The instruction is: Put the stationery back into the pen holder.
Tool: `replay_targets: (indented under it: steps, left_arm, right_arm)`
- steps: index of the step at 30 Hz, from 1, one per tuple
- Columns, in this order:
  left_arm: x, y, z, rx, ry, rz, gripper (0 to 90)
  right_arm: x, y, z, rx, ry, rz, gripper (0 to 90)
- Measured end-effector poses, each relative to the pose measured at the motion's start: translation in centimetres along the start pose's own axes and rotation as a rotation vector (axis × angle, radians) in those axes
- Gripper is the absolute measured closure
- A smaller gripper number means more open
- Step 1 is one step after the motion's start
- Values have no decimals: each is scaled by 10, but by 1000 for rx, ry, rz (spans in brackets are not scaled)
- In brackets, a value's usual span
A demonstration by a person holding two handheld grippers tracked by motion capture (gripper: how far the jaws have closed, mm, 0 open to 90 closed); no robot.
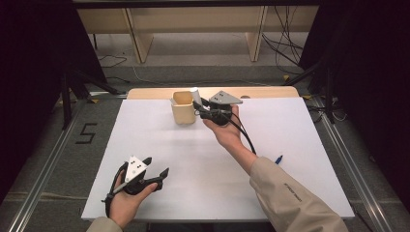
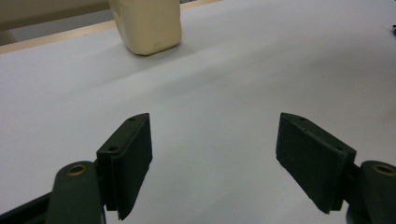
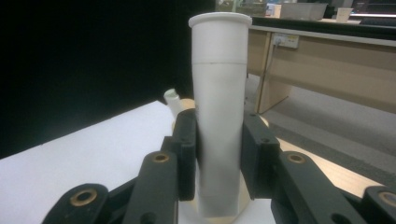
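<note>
The right gripper (image 3: pixel 218 154) clamps a white plastic tube (image 3: pixel 219 93) at mid-length, upright, just above the beige cup (image 1: pixel 183 107) at the table's far edge. It looks light, stiff and smooth, so a slip is likely; the mid-body grip suits it. The left gripper (image 2: pixel 215 158) rests wide open and empty, near left. A blue pen (image 1: pixel 279 159) lies right, well apart.

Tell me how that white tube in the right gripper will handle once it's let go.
The white tube is tall, narrow and round, so it probably tips easily and would roll if laid flat. It looks smooth and stiff between the right gripper pads, so likely a bit slippery. Probably light.
</note>
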State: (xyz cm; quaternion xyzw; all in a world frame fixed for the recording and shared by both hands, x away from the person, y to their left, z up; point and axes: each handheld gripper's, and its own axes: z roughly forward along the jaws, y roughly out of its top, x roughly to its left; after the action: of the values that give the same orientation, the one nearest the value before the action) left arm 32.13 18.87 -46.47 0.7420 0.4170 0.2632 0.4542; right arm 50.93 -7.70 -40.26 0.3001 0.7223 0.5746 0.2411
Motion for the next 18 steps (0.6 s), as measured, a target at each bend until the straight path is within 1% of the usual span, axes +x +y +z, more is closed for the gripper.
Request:
replay_targets:
  steps: [5,10,18]
  left_arm:
    - [0,0,1,0,-1,-2,271]
    - [0,-1,1,3,-4,-6,271]
    - [-1,-1,2,6,-7,-1,271]
  right_arm:
    - [-6,6,11,3,-15,-2,704]
    - [-11,8,22,16,-26,-1,704]
    - [-11,13,38,33,-22,-12,704]
